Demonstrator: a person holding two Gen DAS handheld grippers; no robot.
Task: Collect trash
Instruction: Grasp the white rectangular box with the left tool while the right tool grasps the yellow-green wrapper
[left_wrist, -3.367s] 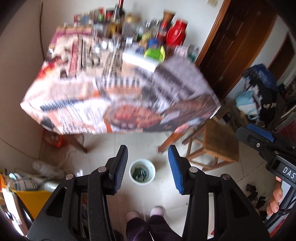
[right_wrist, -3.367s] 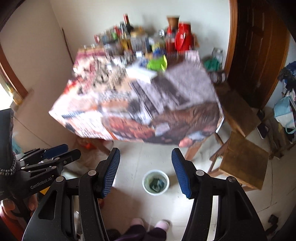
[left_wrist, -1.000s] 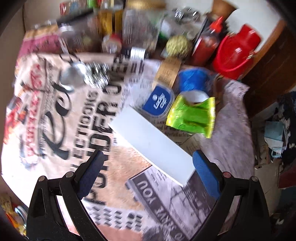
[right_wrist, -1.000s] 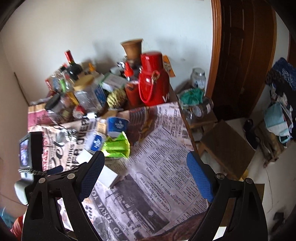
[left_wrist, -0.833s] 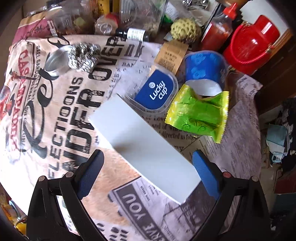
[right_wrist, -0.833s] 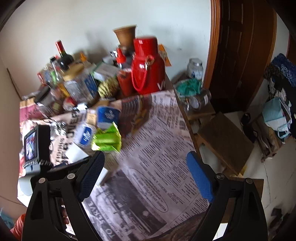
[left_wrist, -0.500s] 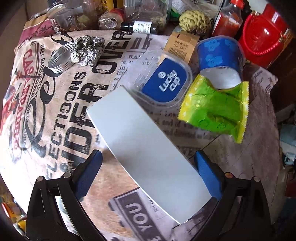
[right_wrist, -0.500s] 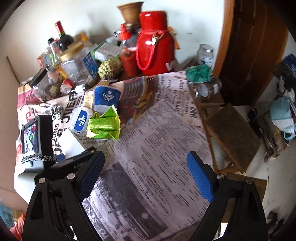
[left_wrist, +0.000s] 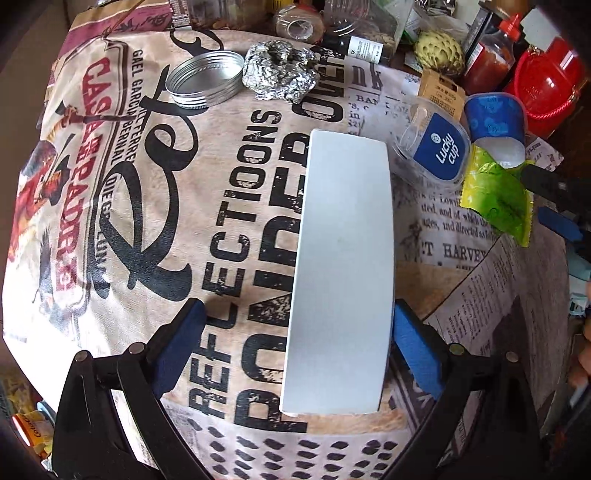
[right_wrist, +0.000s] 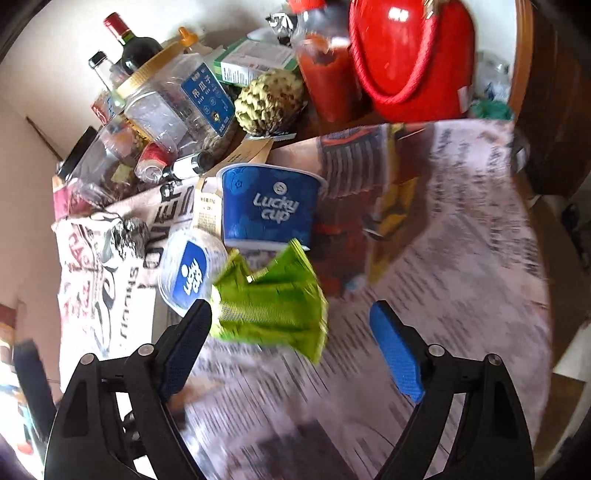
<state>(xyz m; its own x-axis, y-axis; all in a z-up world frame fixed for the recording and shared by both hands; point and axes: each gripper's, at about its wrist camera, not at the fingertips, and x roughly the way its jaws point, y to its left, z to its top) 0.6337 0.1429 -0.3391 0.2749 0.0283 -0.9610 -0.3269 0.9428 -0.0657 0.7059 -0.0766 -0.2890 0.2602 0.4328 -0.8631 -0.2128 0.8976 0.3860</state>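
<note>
One cluttered newsprint-covered table (left_wrist: 258, 206)

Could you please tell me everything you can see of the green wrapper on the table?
The green wrapper is a crumpled, shiny lime-green snack packet with crimped, ridged ends, apparently plastic film. It lies on the newspaper-print table cover, just in front of the blue Lucky cup tub and beside the clear lid with a blue label. The right gripper stands open around it; its jaws have just been closing, but neither pad presses on it.
</note>
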